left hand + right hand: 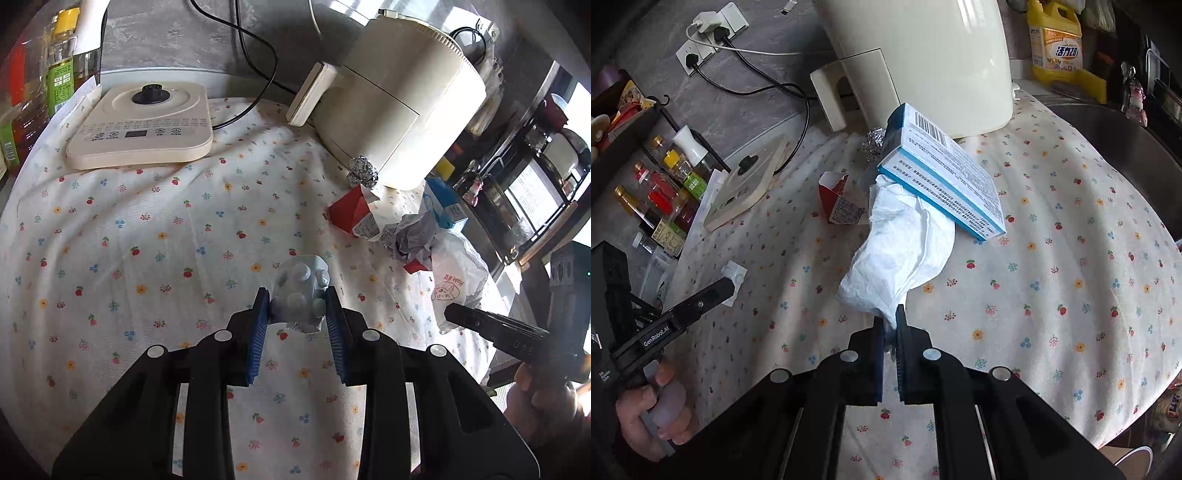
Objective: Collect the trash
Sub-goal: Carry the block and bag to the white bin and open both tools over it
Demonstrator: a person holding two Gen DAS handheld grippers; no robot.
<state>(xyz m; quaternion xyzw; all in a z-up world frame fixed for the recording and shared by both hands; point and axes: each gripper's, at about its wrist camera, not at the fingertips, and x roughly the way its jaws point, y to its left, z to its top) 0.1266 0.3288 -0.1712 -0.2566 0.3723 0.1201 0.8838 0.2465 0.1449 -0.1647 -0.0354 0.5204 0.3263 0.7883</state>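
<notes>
Gripping a crumpled blister pack (pixel 301 295), the left gripper (pixel 298 314) has its blue pads (pixel 258 332) pressed on both sides of it, jaws narrow, above the flowered tablecloth (pixel 147 240). From the right wrist view the same pack (pixel 734 275) shows at the tip of that tool, with a hand (pixel 653 410) around its handle.

The right gripper (pixel 891 332) is pinched nearly closed on the tail of a white tissue (pixel 901 258). The tissue bulges out in front of the jaws, above the cloth; its far end lies against a blue-and-white box (pixel 945 173). In the left wrist view the right tool's black finger (pixel 480 321) lies at the edge of a white plastic bag (pixel 458 280).

Just behind: a red and white carton (pixel 838 199), open top, lying on the cloth. In the left view it (pixel 354 214) sits beside crumpled paper (pixel 413 236) and the blue box (pixel 443 206). A ball of foil (pixel 362 170) rests against the base of the cream appliance (pixel 406 103).

Further left, a flat cream cooker base (pixel 144 125) with a black knob. Black cords (pixel 775 88) run to wall sockets (pixel 709 33). Bottles (pixel 661 192) stand along the left edge; a yellow detergent jug (pixel 1056 40) stands at the far right near the sink (pixel 1126 147).
</notes>
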